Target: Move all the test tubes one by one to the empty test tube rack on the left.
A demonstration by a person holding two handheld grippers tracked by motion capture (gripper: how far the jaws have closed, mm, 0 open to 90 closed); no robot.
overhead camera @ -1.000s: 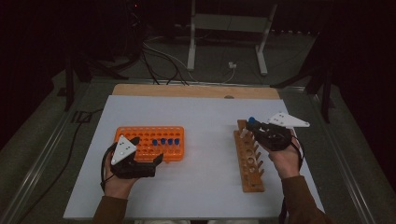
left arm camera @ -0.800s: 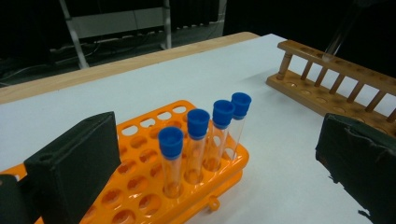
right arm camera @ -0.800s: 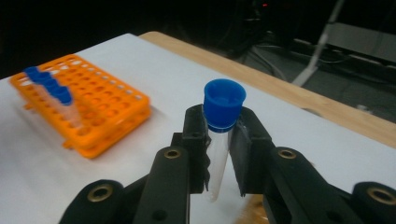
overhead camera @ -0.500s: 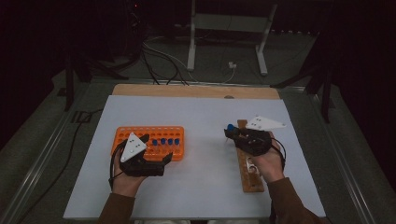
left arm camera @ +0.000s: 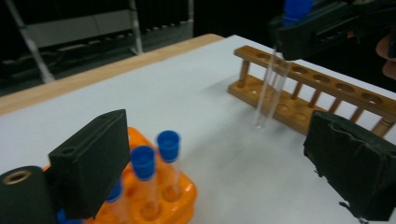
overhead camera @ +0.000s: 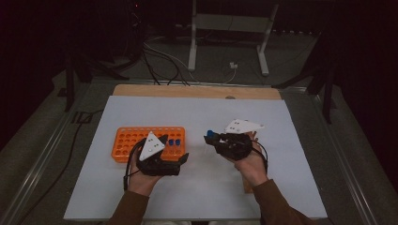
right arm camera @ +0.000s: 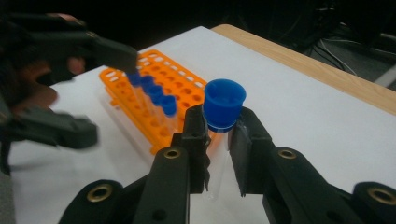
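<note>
A table [overhead camera: 197, 91] with a wooden far edge carries a white sheet [overhead camera: 197, 197], on which an orange tube rack [overhead camera: 126, 143] rests left and a wooden rack [left arm camera: 308, 93] right, well apart.

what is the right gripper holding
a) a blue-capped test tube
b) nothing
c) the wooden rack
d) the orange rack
a: the right gripper has its jaws clamped on a clear test tube just below its blue cap, held above the table.

no text, label, number or sign can be read anywhere here.
</note>
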